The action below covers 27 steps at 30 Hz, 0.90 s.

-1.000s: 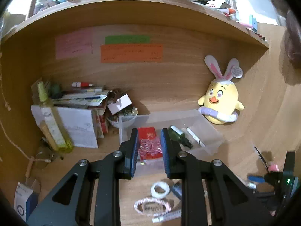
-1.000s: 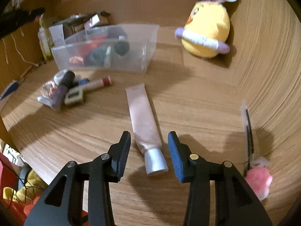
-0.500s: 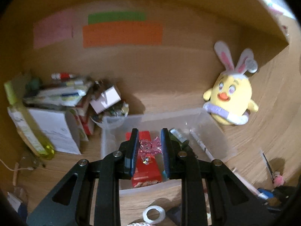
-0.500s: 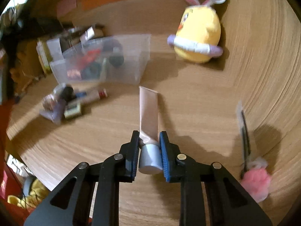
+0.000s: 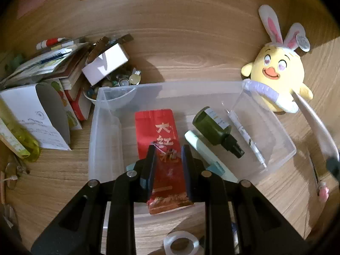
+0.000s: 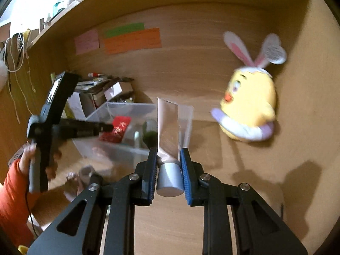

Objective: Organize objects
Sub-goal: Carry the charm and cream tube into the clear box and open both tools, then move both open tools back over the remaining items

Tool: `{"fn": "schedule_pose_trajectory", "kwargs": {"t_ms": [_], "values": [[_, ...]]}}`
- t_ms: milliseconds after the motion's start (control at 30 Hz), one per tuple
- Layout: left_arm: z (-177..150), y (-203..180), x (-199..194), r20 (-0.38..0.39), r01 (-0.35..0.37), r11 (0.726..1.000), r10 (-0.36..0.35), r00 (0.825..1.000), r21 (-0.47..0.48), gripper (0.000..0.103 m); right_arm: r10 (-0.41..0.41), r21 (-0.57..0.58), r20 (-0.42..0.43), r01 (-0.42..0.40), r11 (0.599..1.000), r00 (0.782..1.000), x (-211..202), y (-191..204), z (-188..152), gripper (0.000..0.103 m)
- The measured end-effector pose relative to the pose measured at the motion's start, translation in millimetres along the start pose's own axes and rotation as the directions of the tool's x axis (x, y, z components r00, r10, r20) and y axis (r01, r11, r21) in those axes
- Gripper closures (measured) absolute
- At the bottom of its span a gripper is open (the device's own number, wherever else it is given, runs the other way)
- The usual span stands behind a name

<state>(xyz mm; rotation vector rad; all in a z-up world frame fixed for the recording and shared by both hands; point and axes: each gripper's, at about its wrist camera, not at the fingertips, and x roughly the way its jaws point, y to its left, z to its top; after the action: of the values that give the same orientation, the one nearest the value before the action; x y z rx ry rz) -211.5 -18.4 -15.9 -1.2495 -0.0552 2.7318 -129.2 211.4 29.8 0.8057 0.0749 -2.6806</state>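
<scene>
Hovering over the clear plastic bin (image 5: 274, 127), the left gripper (image 5: 169, 155) is now standing with its fingers spread and nothing visibly pinched between them, whereas half a second ago they were closed on a small pink trinket. A faint pinkish blur is showing between the fingertips against the red packet (image 5: 163, 140) lying flat on the bin floor; whether that is the trinket, I cannot tell. Beside the packet, inside the bin, a pale green tube (image 5: 204, 148), a dark green bottle (image 5: 214, 127) and a thin white syringe-like item (image 5: 244, 133) are lying side by side. A roll of tape (image 5: 180, 241) is sitting on the desk (image 5: 191, 53) in front of the bin.

The right gripper (image 6: 169, 159) is clamping the pink cosmetic tube (image 6: 167, 127) just above its silver cap (image 6: 170, 180). A second ago the tube was lying flat on the desk between open fingers; now it is being held clear of the wood, standing upright with its crimped end up, in front of the bin's near right corner.

The yellow chick plush (image 6: 250, 104) with rabbit ears is sitting to the right of the bin, and it is appearing blurred in the right wrist view. In that view the person's left hand (image 6: 51, 161), in an orange sleeve, is gripping the other tool's handle.
</scene>
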Motion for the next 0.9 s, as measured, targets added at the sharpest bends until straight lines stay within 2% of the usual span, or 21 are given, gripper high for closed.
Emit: {"fn": "schedule_pose_trajectory", "kwargs": {"t_ms": [100,233,400,467,567,700,900], "values": [[1,0,-2,0.004,-0.003,1.000,0.003,1.000,0.008,0.075,0.006,-0.024,-0.010,-0.006,1.000,1.000,17,8,18,0.084],[2,3,-13,0.032,0.001,1.000,-0.001,0.999,0.010,0.050,0.004,-0.059,-0.034,-0.006,0.998,0.999,46,17,39,0.084],[-1,5,-38,0.094,-0.016,1.000,0.014,0.995,0.026,0.031,-0.001,-0.079,-0.112,-0.008,0.997,0.994,88,17,47,0.084],[-6,4,-49,0.122,-0.040,0.999,0.036,0.992,0.035,0.019,-0.004,-0.081,-0.148,-0.008,0.997,0.989,103,15,46,0.084],[-16,2,-61,0.159,-0.075,0.995,0.064,0.985,0.062,0.009,-0.008,-0.074,-0.196,-0.006,0.997,0.981,120,11,39,0.084],[-34,-2,-69,0.160,-0.090,0.991,0.074,0.984,0.094,0.008,-0.016,-0.071,-0.235,0.000,0.997,0.972,133,10,34,0.084],[-68,-4,-76,0.119,-0.060,0.993,0.048,0.992,0.100,0.008,-0.052,-0.107,-0.256,0.025,0.994,0.965,139,16,31,0.084]]}}
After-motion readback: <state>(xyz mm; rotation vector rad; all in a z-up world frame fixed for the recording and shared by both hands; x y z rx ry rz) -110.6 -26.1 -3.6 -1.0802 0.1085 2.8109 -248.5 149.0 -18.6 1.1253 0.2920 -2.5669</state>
